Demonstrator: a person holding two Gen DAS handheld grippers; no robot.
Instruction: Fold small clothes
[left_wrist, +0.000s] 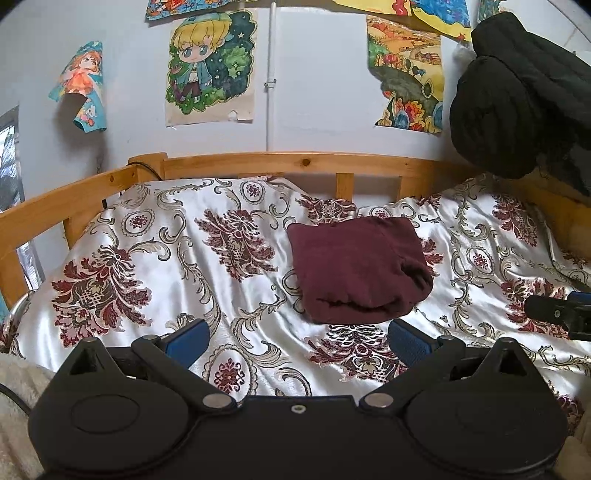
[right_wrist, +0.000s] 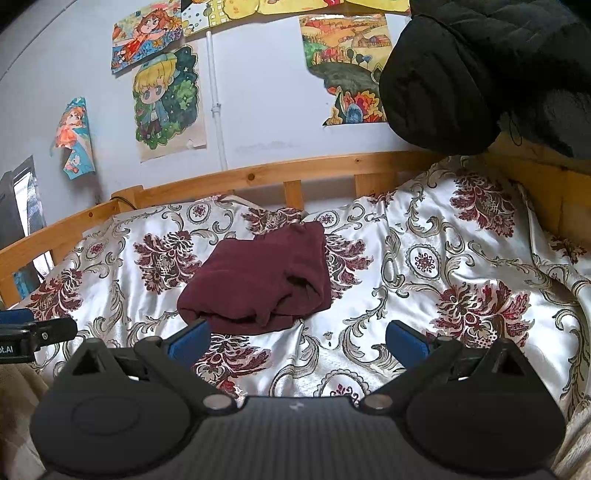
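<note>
The folded maroon garment (left_wrist: 360, 269) lay on the patterned bedspread (left_wrist: 147, 240), just beyond the left gripper (left_wrist: 297, 341) and far-left of the right gripper (right_wrist: 297, 341). Both were released, jaws spread, holding nothing. Only the right view showed the garment's (right_wrist: 262, 280) loose right-hand fold.

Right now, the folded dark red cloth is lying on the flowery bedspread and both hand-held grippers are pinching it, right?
Not quite. The folded dark red cloth lies on the flowery bedspread, but both wrist views show the left hand-held gripper and right hand-held gripper open, pinching nothing.
</note>
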